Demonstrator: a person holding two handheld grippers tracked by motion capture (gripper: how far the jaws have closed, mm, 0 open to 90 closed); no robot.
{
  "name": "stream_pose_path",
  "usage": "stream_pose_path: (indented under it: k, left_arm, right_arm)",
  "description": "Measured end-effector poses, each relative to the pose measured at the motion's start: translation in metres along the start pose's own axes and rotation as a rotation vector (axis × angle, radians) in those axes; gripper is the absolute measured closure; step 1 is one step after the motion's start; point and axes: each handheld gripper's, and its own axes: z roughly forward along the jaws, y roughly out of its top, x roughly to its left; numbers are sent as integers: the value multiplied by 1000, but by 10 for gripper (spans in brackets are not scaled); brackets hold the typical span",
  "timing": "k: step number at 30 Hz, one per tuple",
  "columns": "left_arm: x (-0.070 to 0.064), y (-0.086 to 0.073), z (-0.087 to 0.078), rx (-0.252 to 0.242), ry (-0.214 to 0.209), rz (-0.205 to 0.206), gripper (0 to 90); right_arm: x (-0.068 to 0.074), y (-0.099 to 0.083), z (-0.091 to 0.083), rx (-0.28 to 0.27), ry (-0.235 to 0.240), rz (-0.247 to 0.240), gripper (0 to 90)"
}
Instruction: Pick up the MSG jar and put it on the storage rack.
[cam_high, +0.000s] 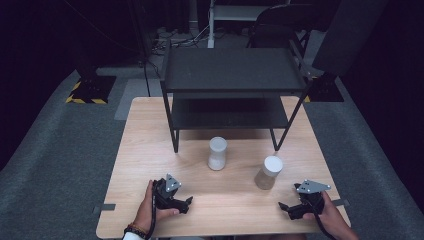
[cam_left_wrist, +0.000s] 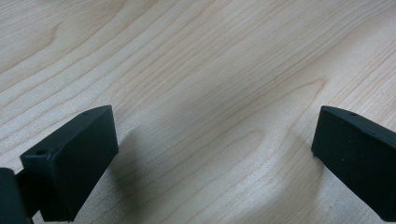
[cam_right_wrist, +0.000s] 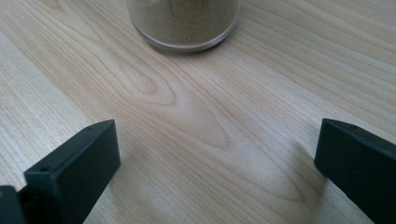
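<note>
Two jars stand on the wooden table (cam_high: 150, 165). The white jar (cam_high: 217, 153) is near the middle, just in front of the black shelf. To its right is a clear jar (cam_high: 268, 172) with a white lid and tan powder inside; its base (cam_right_wrist: 183, 21) rises close ahead in the right gripper view. My left gripper (cam_high: 188, 203) rests low on the table at the front left, held by a hand, open, jaws wide over bare wood (cam_left_wrist: 215, 140). My right gripper (cam_high: 283, 208) rests at the front right, open with nothing between its jaws (cam_right_wrist: 217, 154), pointing toward the clear jar.
A black two-level shelf (cam_high: 230, 75) stands at the back of the table, both levels bare. Its front legs (cam_high: 175, 135) come down just behind the jars. Grey carpet (cam_high: 60, 150) surrounds the table, with stands and cables beyond.
</note>
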Motion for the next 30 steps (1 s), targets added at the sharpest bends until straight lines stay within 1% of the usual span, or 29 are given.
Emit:
stream_pose_path:
  k: [24, 28, 29, 30]
  left_arm:
    - [-1, 0, 0, 0, 3, 1, 1]
    - [-4, 0, 0, -4, 12, 2, 4]
    - [-7, -1, 0, -18, 21, 11, 10]
    - [-7, -1, 0, -21, 16, 13, 15]
  right_arm:
    - [0, 0, 0, 0, -1, 2, 0]
    - [0, 0, 0, 0, -1, 2, 0]
    - [0, 0, 0, 0, -1, 2, 0]
    - [0, 0, 0, 0, -1, 2, 0]
